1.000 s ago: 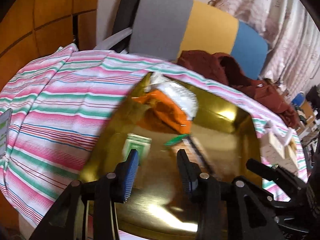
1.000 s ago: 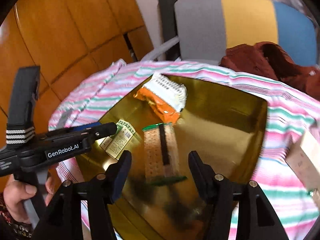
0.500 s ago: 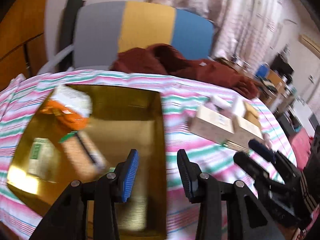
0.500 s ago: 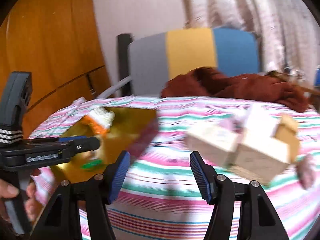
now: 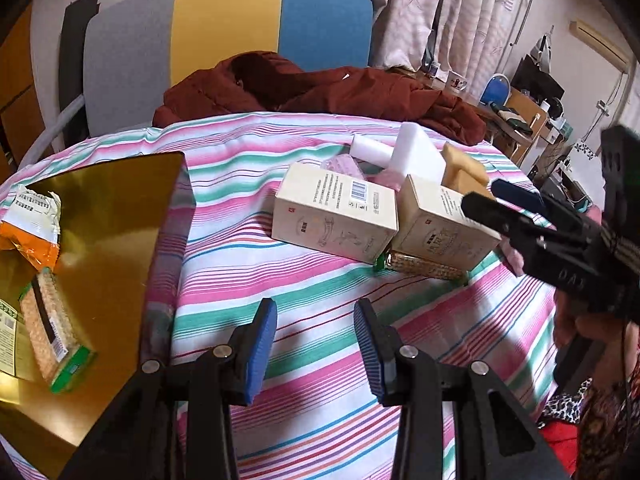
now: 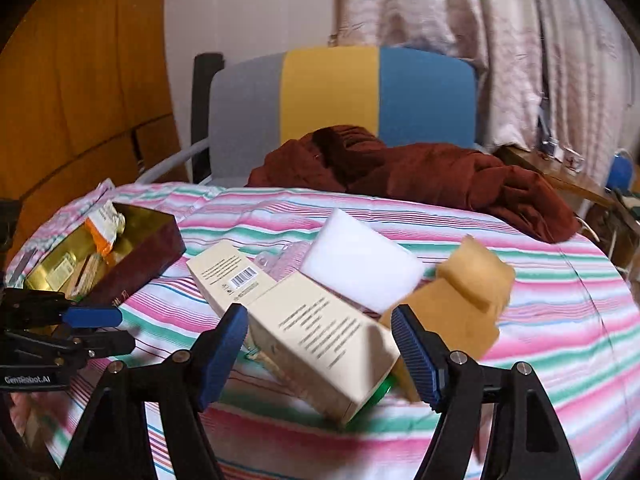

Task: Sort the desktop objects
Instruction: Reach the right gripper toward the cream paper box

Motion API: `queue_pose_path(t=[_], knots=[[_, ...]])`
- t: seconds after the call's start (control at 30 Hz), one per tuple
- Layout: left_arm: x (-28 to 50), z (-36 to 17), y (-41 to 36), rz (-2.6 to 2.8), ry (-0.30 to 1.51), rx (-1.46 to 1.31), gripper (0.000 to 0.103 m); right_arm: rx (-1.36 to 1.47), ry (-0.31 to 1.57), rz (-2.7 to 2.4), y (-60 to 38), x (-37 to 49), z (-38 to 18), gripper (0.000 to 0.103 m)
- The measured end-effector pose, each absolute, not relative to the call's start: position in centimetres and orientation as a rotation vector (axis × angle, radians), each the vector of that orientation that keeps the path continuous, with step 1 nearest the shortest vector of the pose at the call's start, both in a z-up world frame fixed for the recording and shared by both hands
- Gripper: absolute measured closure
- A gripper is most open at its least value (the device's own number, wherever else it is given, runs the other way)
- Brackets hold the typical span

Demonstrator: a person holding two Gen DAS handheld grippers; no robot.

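A gold tray (image 5: 112, 216) at the left holds an orange snack bag (image 5: 32, 228), a cracker pack (image 5: 52, 328) and a small green-printed packet (image 5: 6, 336). It also shows in the right wrist view (image 6: 132, 220). Two cream boxes (image 5: 336, 212) (image 5: 436, 232) lie on the striped cloth with a white foam block (image 5: 416, 156), tan sponges (image 5: 464, 168) and a cracker pack (image 5: 420, 266) under the right box. My left gripper (image 5: 316, 344) is open and empty over bare cloth. My right gripper (image 6: 320, 356) is open, its jaws either side of the near cream box (image 6: 320, 340).
A dark red jacket (image 5: 320, 92) lies at the table's far edge before a grey, yellow and blue chair (image 5: 224, 36). Wooden panelling (image 6: 80, 80) is at the left, curtains and cluttered furniture (image 5: 532, 92) at the right. The table edge curves close on the right.
Both grippers have swung right, from above the gold tray to the pile of boxes and sponges. The right gripper now stands around the near cream box. Both stay open.
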State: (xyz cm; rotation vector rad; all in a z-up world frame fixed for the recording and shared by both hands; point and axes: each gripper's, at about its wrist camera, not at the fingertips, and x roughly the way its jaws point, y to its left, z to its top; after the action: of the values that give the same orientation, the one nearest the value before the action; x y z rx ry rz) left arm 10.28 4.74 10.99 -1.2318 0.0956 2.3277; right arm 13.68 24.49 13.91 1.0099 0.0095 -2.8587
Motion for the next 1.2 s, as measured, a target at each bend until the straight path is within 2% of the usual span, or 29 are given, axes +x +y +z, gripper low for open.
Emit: queue_pose_path(t=[0.2,0.43,0.73,0.87,1.0,1.2], knots=[[10.8,9.7,5.6,2.301,0.107,-1.271,0.063,1.088,0.058,-2.766,24.9,11.7,12.6,0.028],[11.1,9.1,5.0,2.321,0.101,-1.293,0.063,1.091,-0.091,-2.641,24.1,14.4,11.8,0.028],[11.3,9.3,3.7,2.328,-0.019,-1.293,0.063,1.028,-0.465,-2.550,24.5,19.6,10.3,0.028],[11.9,9.6,4.8,2.315,-0.006,-1.260,0.063,1.042,-0.547,-2.550,25.1,19.5,9.5,0.033],[12.2,9.6,5.2,2.307,-0.001,-1.258,0.063,1.092,-0.503,-2.568,24.7,18.8,9.2,0.035],[11.9,10.0,4.1,2.344,-0.063,-1.264,0.063,1.051,-0.842,-2.317,23.7,18.7,7.6,0.036]])
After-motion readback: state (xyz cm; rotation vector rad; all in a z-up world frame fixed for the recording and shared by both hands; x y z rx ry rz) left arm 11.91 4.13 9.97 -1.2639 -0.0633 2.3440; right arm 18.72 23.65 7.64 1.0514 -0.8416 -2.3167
